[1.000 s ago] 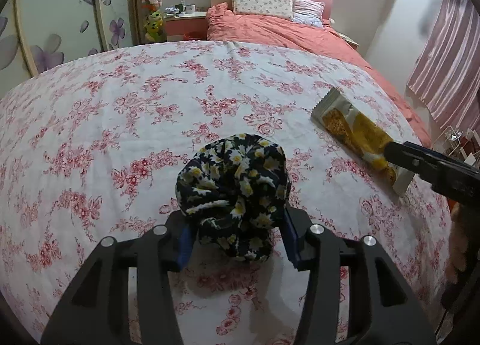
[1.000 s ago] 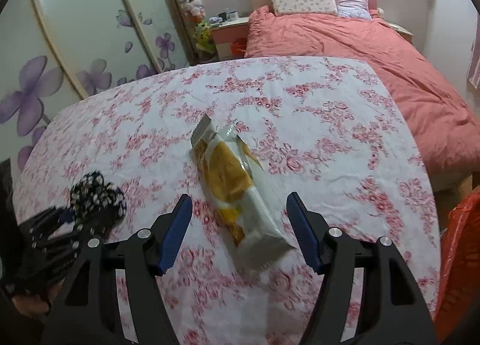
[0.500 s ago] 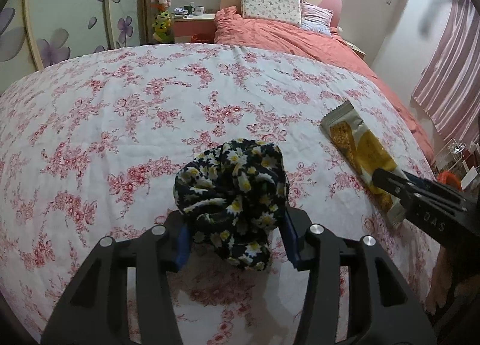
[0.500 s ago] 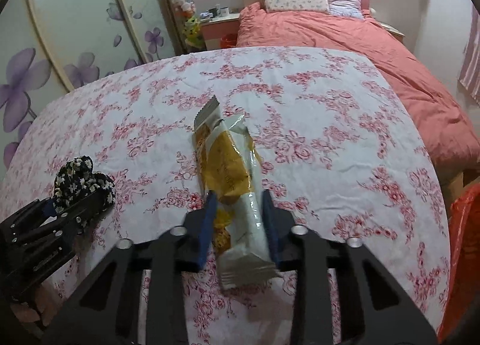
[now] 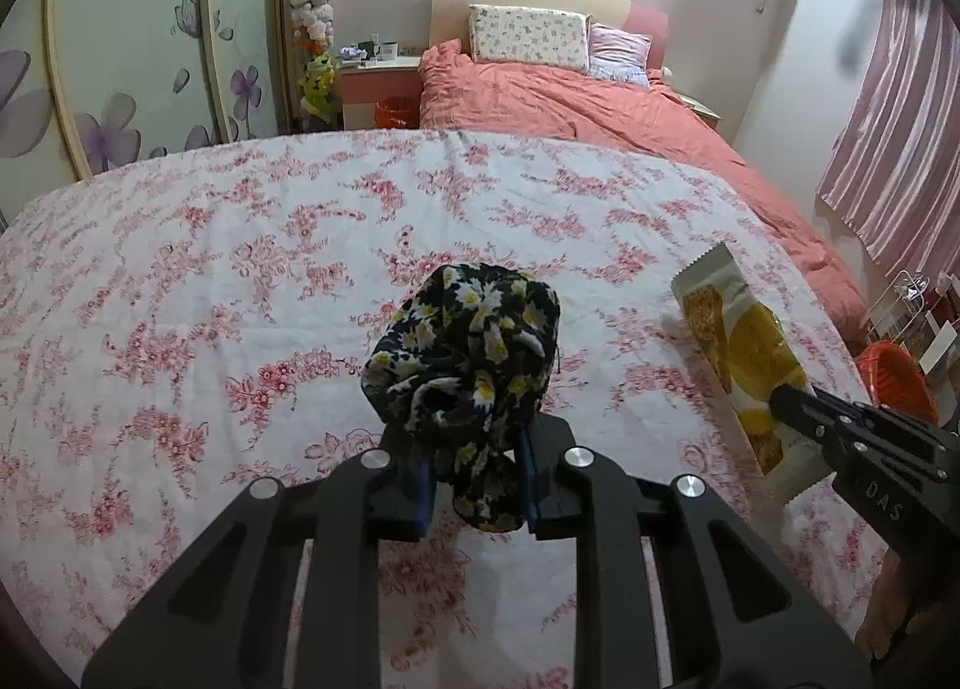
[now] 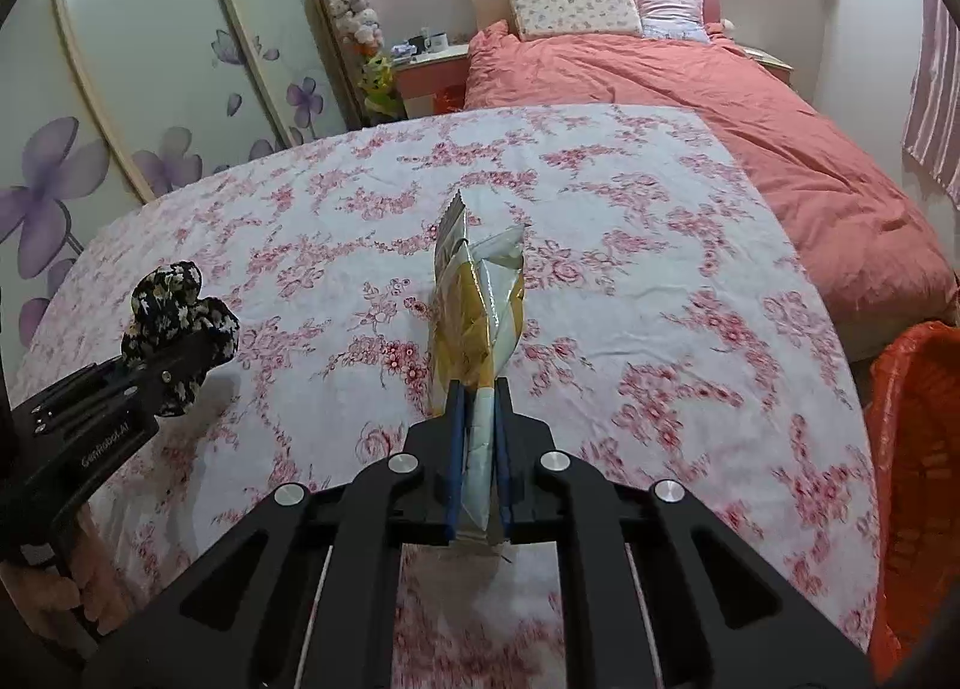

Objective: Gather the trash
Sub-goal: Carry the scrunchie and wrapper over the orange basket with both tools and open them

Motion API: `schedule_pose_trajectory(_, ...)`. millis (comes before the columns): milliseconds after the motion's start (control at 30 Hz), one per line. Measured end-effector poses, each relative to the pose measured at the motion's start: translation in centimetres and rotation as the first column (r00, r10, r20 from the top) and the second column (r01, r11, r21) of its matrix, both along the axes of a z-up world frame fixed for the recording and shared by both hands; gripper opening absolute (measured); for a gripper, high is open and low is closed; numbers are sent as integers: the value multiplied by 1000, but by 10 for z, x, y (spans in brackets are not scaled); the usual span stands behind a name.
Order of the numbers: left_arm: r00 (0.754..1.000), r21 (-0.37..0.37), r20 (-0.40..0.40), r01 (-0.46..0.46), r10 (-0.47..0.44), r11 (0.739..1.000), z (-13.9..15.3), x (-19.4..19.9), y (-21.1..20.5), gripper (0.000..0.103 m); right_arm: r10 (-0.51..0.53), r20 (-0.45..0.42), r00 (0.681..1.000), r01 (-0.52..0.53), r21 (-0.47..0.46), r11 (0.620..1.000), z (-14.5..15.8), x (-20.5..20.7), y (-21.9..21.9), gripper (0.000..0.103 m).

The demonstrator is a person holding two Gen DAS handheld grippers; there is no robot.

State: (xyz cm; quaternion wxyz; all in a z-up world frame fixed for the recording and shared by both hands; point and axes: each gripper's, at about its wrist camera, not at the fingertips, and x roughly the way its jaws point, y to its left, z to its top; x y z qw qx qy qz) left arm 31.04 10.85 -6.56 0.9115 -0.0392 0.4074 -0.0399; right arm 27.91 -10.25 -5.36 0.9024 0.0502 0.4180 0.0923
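Note:
A crumpled black cloth with yellow-white daisies [image 5: 468,353] sits between the blue pads of my left gripper [image 5: 471,467]. The jaws are closing and pinch its lower part, holding it just above the floral sheet [image 5: 240,269]. The right wrist view shows the same cloth [image 6: 174,305] and the left gripper [image 6: 174,365] at far left. My right gripper [image 6: 478,407] is shut on the near end of a white and yellow snack wrapper [image 6: 480,299], which stands on edge and points away. From the left wrist, the wrapper [image 5: 732,347] and right gripper [image 5: 786,395] appear at right.
An orange mesh basket [image 6: 918,449] stands on the floor beyond the sheet's right edge. A bed with a coral duvet [image 5: 570,101] lies behind, and a nightstand [image 5: 378,83] stands beside it. Wardrobe doors with purple flowers [image 6: 150,89] line the left. A hand [image 6: 54,599] grips the left handle.
Both grippers have shut: the left squeezed the floral cloth and raised it a little, the right clamped the wrapper, which turned from lying flat to standing on edge.

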Motion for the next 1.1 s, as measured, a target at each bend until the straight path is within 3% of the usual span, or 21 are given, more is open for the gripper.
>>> schedule_pose_trajectory(533,991,5,126,43,-43,999,67,-49,-30,22,-80,151,985,80,9,997,56,-62,-30,9)
schedule_pose_trajectory(1100,970,32,201,133,-136,991,102,-94,-90,22,-226,335,915,274,-102,956,88,-119,-66,9)
